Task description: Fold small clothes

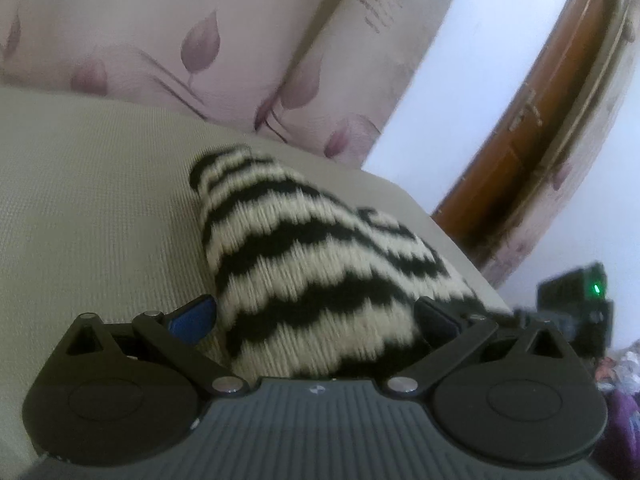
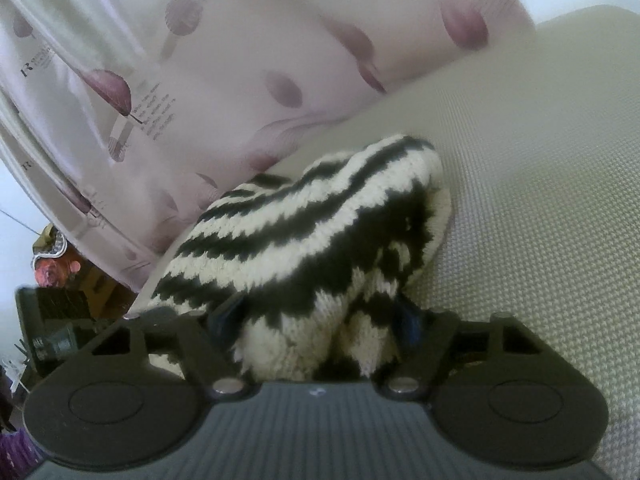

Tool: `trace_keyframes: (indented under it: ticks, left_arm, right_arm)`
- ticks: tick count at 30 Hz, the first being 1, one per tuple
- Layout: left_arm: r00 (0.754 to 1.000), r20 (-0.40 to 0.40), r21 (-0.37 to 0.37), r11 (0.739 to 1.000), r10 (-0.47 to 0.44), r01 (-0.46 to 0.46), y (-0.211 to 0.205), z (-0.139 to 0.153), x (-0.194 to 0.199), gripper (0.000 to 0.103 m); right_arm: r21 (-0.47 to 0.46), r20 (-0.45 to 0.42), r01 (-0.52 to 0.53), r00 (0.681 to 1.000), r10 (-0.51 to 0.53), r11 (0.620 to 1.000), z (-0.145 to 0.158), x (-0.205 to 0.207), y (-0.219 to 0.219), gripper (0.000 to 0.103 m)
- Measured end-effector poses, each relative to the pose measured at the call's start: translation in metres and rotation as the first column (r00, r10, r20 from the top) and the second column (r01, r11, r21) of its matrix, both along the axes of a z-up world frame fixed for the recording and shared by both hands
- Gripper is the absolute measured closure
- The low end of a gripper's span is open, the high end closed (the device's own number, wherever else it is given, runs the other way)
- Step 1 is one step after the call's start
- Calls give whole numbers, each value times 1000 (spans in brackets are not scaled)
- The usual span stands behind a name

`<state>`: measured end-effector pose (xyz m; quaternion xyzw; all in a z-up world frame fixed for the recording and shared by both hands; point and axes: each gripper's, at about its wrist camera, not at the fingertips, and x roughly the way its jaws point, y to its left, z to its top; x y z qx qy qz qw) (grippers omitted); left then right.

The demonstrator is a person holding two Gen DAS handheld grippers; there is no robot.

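each tool (image 1: 316,316) (image 2: 320,312) straddles the striped knit (image 1: 304,264) (image 2: 304,240) bunched between its fingers.

Knit garment (image 1: 304,264) sits bunched right up against the left hand-held gripper (image 1: 316,316), filling the gap between its fingers, nothing gets through there. Left of it, the woven beige tabletop (image 1: 100,208) runs bare, plenty of room to slide. Behind, the floral curtain (image 1: 160,32) closes off the back edge. From the right hand-held gripper (image 2: 320,316), same heap blocks ahead; open surface lies to its right.
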<state>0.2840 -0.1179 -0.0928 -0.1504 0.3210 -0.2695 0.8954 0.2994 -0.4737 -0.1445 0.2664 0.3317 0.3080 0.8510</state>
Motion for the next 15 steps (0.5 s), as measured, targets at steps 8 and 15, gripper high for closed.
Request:
trace_keyframes:
  ticks: [8, 15]
  left_arm:
    - [999, -51, 120, 992, -18, 24, -21, -1, 41, 0]
    - [998, -64, 168, 985, -23, 34, -32, -4, 47, 0]
  right_arm:
    - [-5, 11, 14, 1000, -14, 1000, -1, -2, 2, 28]
    - [-17, 20, 18, 1000, -18, 1000, 1, -4, 4, 28]
